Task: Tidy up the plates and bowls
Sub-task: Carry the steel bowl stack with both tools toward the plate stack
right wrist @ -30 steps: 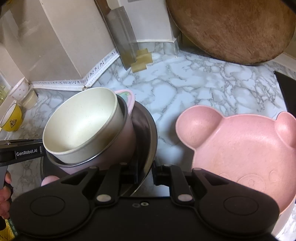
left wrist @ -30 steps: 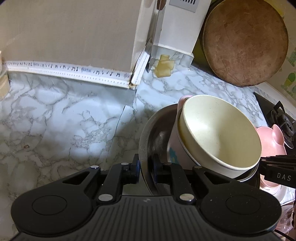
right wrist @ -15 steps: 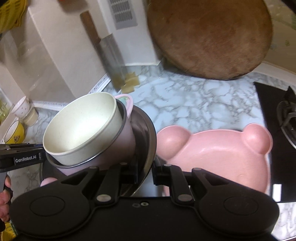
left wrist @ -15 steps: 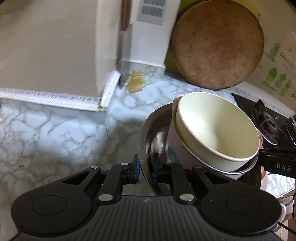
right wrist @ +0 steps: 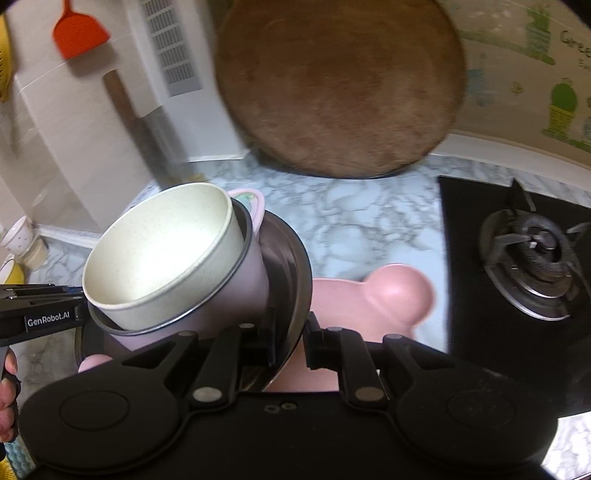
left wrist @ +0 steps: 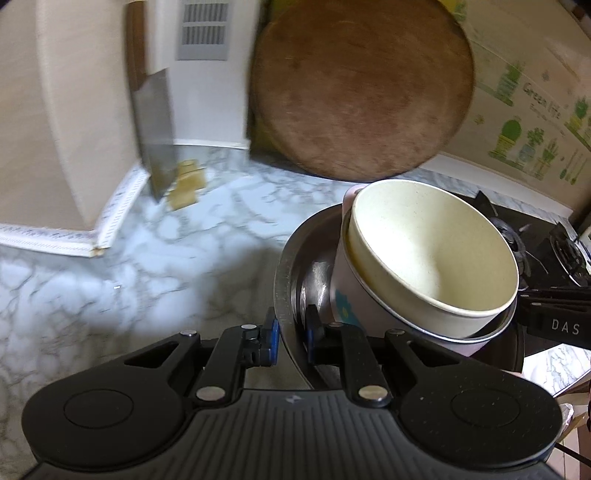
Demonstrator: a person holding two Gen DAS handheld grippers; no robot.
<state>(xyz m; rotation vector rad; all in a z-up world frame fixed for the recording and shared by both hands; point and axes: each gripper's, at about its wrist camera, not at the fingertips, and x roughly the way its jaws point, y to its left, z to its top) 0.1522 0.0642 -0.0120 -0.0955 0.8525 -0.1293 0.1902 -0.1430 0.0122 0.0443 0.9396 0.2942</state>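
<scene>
1. Left wrist view: the left claw (left wrist: pixel 291 338) is squeezed down narrow on the near rim of a metal plate (left wrist: pixel 286 280), one blue pad on each side of the edge. Right wrist view shows the right claw (right wrist: pixel 290 341) doing the same on the opposite rim, so the plate hangs between the two, up off the marble tabletop (left wrist: pixel 166 254).
2. Riding on the plate is a pink bowl (left wrist: pixel 341 291) with a blue flower print, tilted, and a cream bowl (left wrist: pixel 432 254) is nested inside it. A pink handle tab (right wrist: pixel 255 201) sticks out at the far side.
3. Below and to the right, a pink bear-shaped dish (right wrist: pixel 373 291) lies on the tabletop, partly hidden behind the plate and the right claw.
4. Other stuff around: a big round wooden board (left wrist: pixel 360 88) leaning at the back, a cleaver (left wrist: pixel 155 133) propped against the white wall unit, a gas burner (right wrist: pixel 532 258) on a black hob to the right, and a red spatula (right wrist: pixel 79 33) hanging up top.
5. Readable writing: "GenRobot.AI" on the left claw's side, "DAS" on the right one's, and "Green life" on the wall sticker (left wrist: pixel 541 99).
</scene>
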